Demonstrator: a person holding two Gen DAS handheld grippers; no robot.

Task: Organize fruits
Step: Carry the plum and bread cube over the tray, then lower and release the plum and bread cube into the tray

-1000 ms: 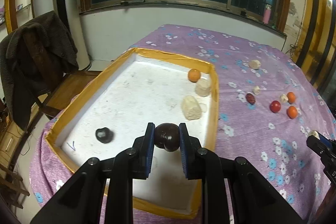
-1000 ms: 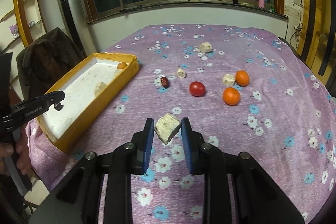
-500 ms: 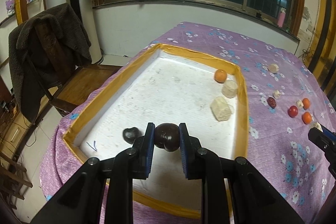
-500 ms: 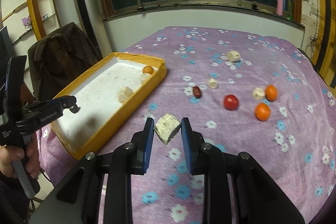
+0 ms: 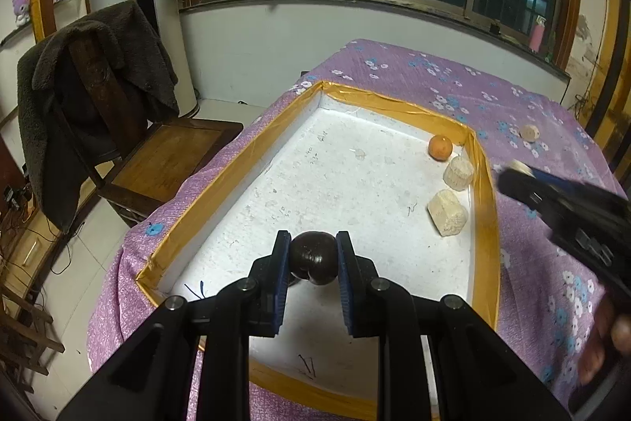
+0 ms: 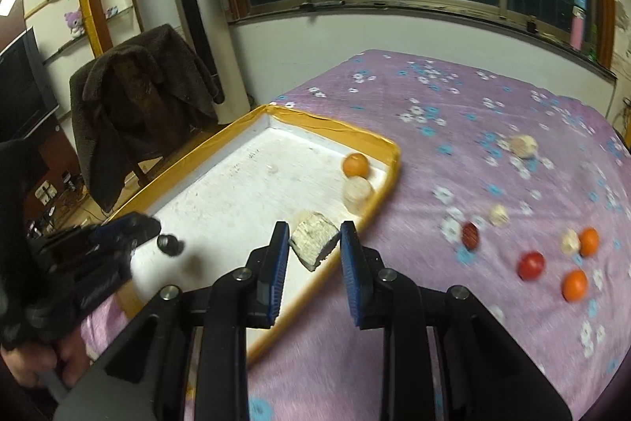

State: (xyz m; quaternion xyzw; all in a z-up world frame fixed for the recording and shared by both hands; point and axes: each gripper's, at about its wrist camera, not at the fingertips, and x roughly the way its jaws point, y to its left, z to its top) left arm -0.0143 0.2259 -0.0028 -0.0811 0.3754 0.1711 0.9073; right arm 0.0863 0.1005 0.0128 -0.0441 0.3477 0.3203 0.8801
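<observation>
Left tongs (image 5: 311,259) clamped on dark round fruit (image 5: 313,257), hovering low over near end of orange-rimmed tray (image 5: 483,184). Only drifted a bit since a second ago.

Right tongs (image 6: 313,249) gripping pale chunky piece (image 6: 314,239). Big change here: they were out over purple cloth (image 6: 453,129), now swung across to tray's right rim.

Inside tray already: small orange (image 5: 440,147), two pale chunks (image 5: 447,212).

Guess both drops come next. Loose fruit on bench after that: red ones (image 6: 531,265), more oranges (image 6: 575,285).

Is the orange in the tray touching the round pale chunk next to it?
Apart. The left wrist view shows bare white tray floor between the orange and the round pale chunk.
</observation>
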